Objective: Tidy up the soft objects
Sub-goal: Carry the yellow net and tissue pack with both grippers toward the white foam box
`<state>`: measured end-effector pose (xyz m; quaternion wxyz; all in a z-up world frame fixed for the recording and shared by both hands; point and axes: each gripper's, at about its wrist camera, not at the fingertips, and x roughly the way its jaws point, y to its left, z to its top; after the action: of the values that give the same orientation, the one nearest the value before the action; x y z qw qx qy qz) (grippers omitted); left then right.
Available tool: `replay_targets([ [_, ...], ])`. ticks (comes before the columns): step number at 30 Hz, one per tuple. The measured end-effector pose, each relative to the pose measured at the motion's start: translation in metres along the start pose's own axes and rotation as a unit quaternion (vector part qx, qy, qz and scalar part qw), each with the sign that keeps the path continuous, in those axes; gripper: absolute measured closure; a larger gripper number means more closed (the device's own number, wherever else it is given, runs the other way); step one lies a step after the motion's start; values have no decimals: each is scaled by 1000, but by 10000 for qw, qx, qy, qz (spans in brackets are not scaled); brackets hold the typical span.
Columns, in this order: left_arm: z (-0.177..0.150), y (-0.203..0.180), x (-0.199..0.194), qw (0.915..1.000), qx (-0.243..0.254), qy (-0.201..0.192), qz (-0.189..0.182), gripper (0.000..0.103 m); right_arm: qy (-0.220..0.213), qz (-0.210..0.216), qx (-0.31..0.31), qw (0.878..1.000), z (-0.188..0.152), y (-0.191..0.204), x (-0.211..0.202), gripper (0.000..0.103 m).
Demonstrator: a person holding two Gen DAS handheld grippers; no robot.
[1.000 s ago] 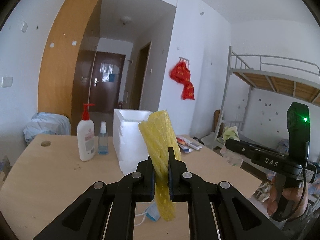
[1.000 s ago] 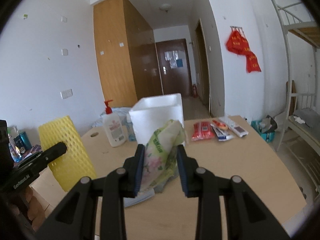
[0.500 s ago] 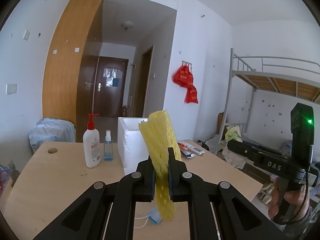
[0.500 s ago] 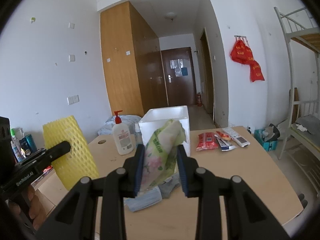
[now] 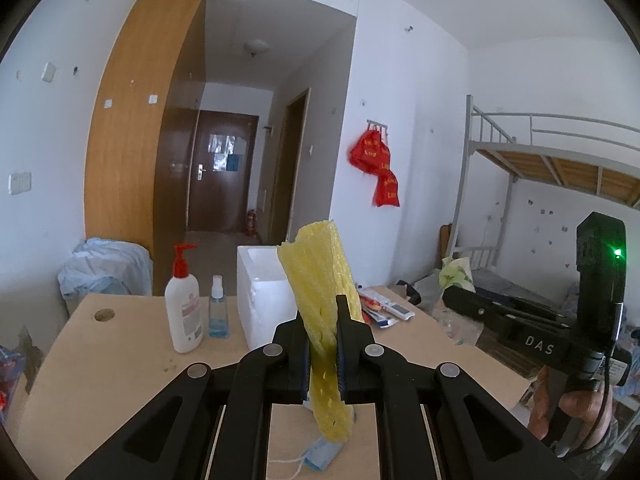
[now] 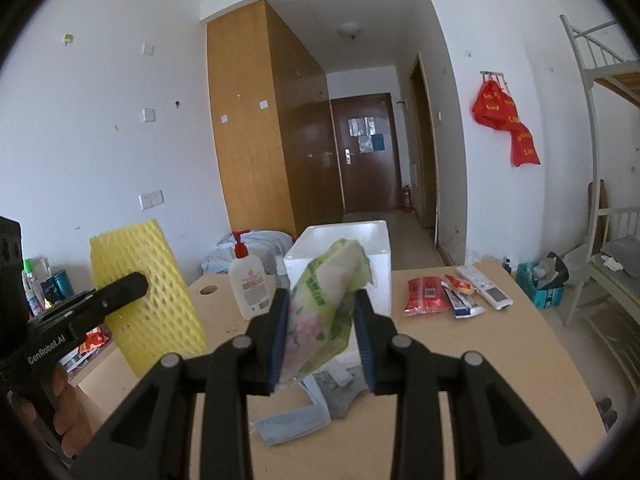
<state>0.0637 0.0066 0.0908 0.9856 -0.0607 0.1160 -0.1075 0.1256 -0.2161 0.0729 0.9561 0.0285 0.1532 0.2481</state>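
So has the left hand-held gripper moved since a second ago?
Yes. The left hand-held gripper, shut on the yellow foam net, has risen: the lotion bottle and table now sit lower in its view.

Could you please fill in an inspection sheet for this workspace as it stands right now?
Surface: light wooden table, with a round hole near its far left corner.
Job's things: yellow foam net and green floral tissue pack, both held up off the table; white foam box open at the far side; blue face mask lying flat.
Clutter: pump bottle, small spray bottle, red packet, remote control.
Grippers: left hand-held gripper clamps the net; right hand-held gripper clamps the tissue pack.
Cables: thin black lead by the right handle in the left wrist view.
Surroundings: wooden wardrobe, dark door, bunk bed, red bags on the wall.
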Motion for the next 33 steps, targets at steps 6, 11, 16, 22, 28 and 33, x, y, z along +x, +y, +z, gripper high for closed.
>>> replay_targets([
  [6,20,5,16,10000,17,14,15,93,18,39,-48,10000,15,2,15,67],
  [11,40,8,37,9998,60,165,-19,93,78,154,-88,9998,29,5,29,67],
  [16,54,15,60,9996,44,268,12,93,93,256,-153,9995,43,6,43,67],
  [22,62,26,86,9995,79,305,51,93,151,318,-176,9992,56,4,66,67],
  [28,76,39,115,9996,56,290,35,93,242,331,-181,9990,71,-1,94,67],
  [33,87,49,146,9993,9,367,57,93,335,317,-169,9988,79,-7,118,67],
])
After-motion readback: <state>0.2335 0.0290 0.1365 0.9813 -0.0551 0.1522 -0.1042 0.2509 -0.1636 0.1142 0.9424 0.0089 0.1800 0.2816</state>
